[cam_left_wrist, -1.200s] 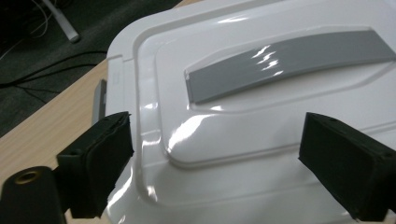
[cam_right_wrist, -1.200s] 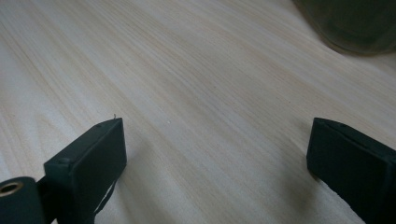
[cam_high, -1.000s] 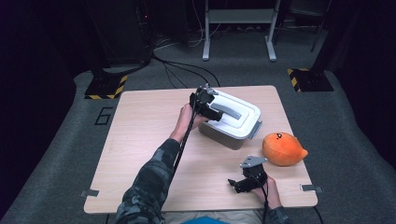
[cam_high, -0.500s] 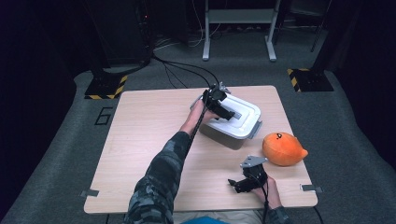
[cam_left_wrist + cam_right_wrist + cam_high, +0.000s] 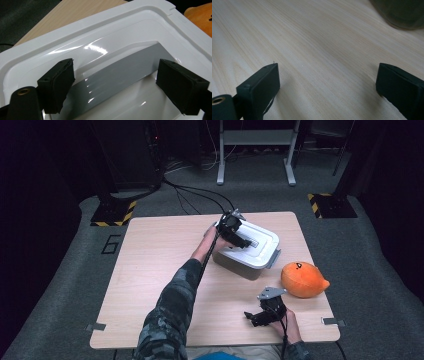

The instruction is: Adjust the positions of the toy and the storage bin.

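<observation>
Left tongs just closing in, pads either side of grey handle on box lid, not yet squeezing. Handle long way across gap. Right tongs wide apart, resting on table, far off.

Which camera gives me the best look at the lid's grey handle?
The left gripper view: the grey handle runs across the lid's recess between the open jaws. The high view shows it small, beside the left gripper. The right gripper view faces bare table.
</observation>
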Tool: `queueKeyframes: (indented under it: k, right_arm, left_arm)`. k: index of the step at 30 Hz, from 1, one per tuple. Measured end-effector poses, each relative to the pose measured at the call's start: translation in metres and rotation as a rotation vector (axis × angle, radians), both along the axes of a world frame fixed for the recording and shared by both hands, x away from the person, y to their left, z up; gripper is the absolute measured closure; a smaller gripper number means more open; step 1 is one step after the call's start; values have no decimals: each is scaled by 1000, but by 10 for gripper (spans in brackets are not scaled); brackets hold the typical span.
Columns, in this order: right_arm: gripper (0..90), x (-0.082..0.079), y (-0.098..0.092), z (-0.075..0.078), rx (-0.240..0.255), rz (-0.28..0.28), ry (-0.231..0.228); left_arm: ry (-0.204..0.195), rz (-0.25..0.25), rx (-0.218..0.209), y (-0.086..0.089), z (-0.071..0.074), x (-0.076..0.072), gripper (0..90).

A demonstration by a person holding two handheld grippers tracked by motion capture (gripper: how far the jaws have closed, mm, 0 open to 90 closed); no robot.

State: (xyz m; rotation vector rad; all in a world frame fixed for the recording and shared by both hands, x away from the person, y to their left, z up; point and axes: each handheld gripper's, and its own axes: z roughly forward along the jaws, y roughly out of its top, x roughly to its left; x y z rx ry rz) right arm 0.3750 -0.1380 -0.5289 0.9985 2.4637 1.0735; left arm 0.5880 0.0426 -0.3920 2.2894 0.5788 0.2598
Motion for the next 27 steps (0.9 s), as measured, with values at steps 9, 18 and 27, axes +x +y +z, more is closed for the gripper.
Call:
queueKeyframes:
  k: [9,18,27]
  right_arm:
    - [48,0,0,0,1,-9,1]
    - [49,0,0,0,0,-10,0]
    - [50,0,0,0,-3,-14,-1]
  left_arm:
    - [6,18,3,8,1,-4,211]
    - [-7,23,-29,27,1,-14,327]
    - [-16,29,-35,43,1,-31,451]
